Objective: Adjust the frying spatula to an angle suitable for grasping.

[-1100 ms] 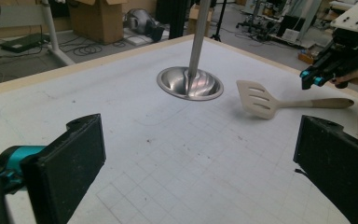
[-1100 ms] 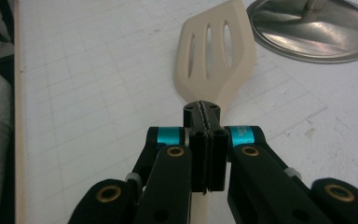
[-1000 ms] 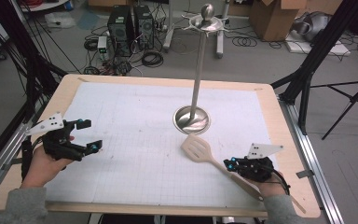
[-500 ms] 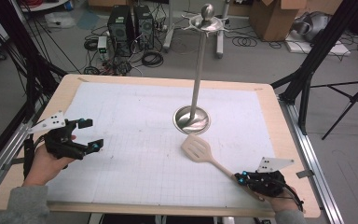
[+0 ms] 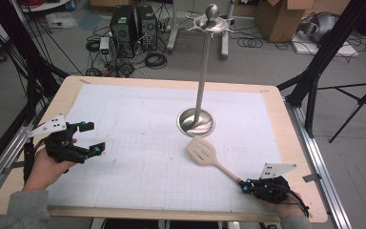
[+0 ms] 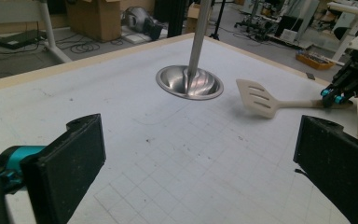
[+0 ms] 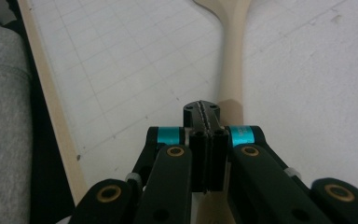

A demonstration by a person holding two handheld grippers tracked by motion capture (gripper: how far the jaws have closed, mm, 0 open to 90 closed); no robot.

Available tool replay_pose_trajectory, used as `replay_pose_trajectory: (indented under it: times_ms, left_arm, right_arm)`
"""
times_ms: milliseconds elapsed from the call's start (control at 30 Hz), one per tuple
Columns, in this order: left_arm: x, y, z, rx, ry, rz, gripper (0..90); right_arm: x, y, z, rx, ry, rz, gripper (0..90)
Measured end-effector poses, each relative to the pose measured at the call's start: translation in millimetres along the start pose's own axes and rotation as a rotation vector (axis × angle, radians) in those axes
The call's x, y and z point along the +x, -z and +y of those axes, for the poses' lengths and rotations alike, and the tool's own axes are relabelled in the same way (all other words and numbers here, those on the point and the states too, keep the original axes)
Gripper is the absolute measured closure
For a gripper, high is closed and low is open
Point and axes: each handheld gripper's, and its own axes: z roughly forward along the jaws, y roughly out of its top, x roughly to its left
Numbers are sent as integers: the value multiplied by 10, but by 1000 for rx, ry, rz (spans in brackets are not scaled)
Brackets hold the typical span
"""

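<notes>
Grid-mat table, lab clutter behind. Near edge, 5 o'clock: right gripper low, jaws pressed together at spatula handle end; true pinch or jaws just resting over handle, cannot tell. Spatula flat on mat, blade toward stand at centre-far. Nothing hung yet; lift and hanging remain. Left gripper, 8 o'clock, hovers, jaws spread, empty.

- The spatula is cream-coloured, with a broad slotted blade and a long, slim handle.
- It lies flat on the white gridded mat, its blade just in front of the round steel base of the stand (close by, though contact cannot be told).
- Its handle runs diagonally back toward the table's near right corner, the end hidden.
</notes>
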Motion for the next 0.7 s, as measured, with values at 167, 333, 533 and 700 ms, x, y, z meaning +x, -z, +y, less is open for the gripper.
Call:
replay_pose_trajectory:
  times_ms: [167, 333, 533, 700]
  left_arm:
    - [2, 2, -12, 8, -2, 3, 25]
    - [6, -7, -19, 13, 0, 3, 26]
    - [5, -7, -22, 14, 1, 3, 26]
    - [3, -1, -24, 16, -1, 3, 26]
  right_arm:
    - [-20, 21, 9, -6, 3, -23, 900]
    - [15, -41, 31, 26, 32, 2, 900]
    - [15, -47, 42, 30, 27, -14, 900]
    - [27, -65, 70, 46, 62, -36, 900]
